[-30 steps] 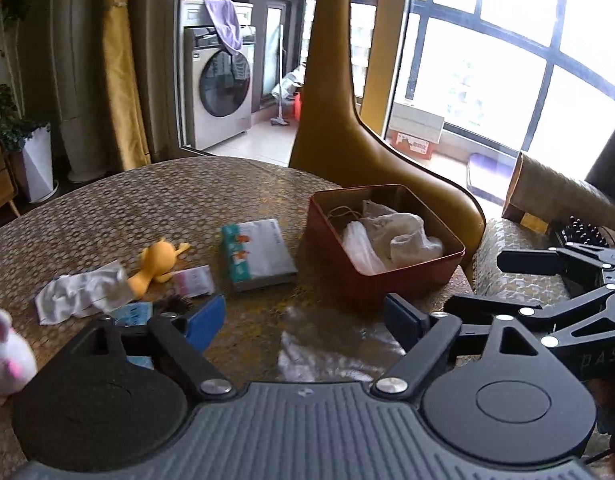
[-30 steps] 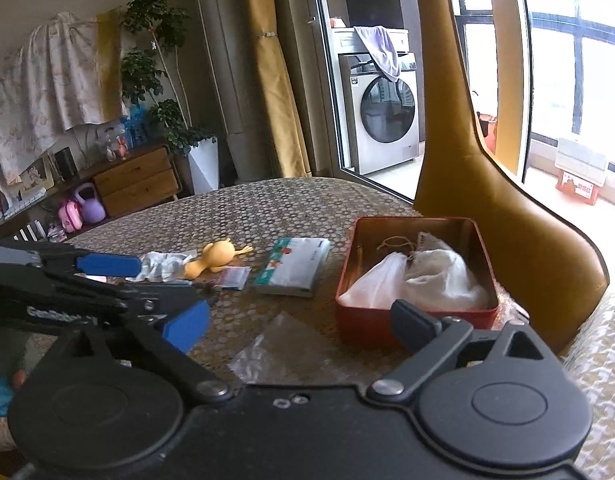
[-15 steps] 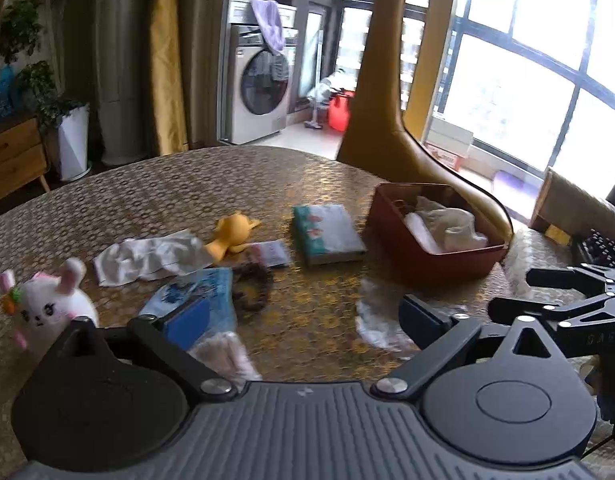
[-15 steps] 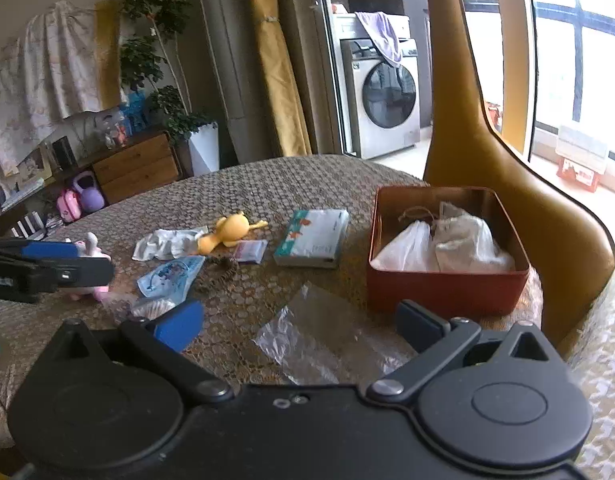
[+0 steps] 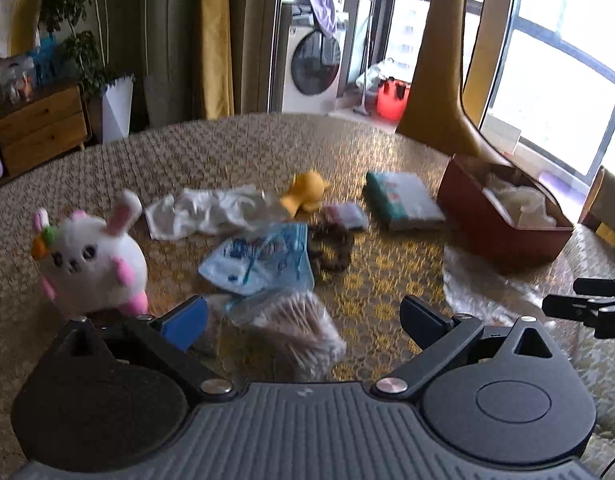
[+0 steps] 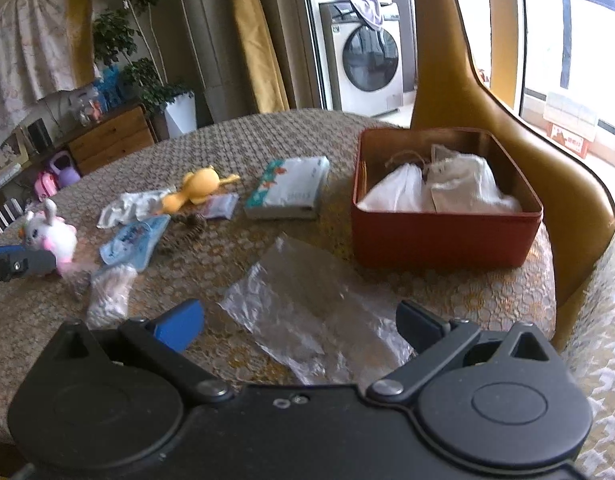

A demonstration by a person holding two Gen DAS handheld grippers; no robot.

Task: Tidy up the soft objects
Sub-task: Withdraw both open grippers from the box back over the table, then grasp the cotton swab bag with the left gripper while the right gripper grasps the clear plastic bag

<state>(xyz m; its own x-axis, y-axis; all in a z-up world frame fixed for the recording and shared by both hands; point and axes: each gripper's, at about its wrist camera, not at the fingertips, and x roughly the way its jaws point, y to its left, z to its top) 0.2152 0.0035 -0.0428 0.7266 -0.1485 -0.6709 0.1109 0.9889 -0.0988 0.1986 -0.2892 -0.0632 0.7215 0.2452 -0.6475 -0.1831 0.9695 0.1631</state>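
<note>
Both grippers' fingers spread and empty, left gripper (image 5: 303, 318) over cotton-swab bag (image 5: 303, 330), its long axis toward the camera, right gripper (image 6: 299, 326) over clear plastic sheet (image 6: 307, 312)

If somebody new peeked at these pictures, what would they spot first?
Probably the white plush bunny with pink ears, sitting at the left side of the table, just ahead of the open left tongs. Next the red box at the table's right edge, with white cloths inside, and the yellow duck toy lying among the clutter in the middle.
</note>
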